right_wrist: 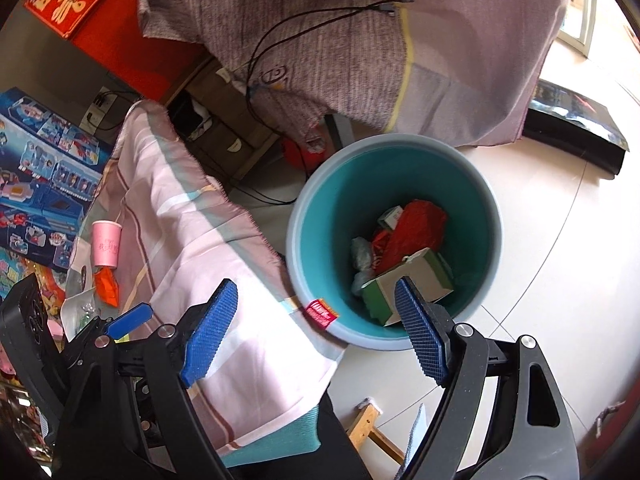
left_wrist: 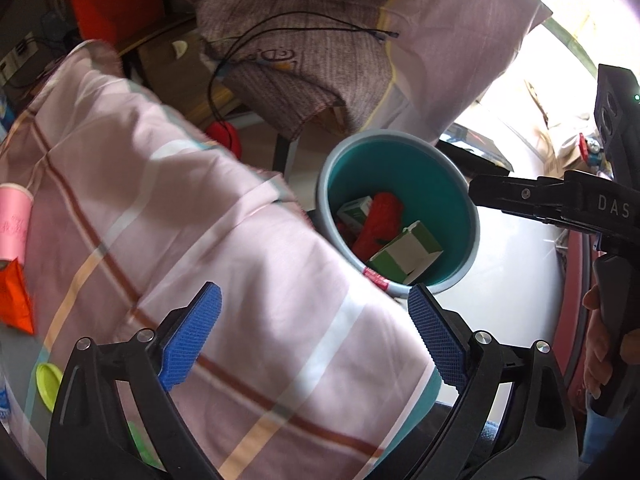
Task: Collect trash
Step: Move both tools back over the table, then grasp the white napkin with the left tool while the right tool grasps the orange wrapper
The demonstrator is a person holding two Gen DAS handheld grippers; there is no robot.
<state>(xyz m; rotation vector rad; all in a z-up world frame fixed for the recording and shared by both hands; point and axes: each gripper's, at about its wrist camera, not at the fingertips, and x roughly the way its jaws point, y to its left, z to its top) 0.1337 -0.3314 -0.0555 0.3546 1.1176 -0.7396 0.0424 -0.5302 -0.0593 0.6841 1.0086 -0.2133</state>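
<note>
Teal bin [right_wrist: 320,216] beside cloth edge [right_wrist: 256,232]

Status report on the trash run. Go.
Left gripper and right gripper open, empty. Bin holds boxes, red wrapper. Pink cup still on cloth. Nothing blocking.

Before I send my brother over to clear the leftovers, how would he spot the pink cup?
Start at the table covered by the pink plaid cloth, beside the teal bin. At the cloth's far left edge lies the pink paper cup, tipped over, just above an orange wrapper. It is the only cup there.
</note>
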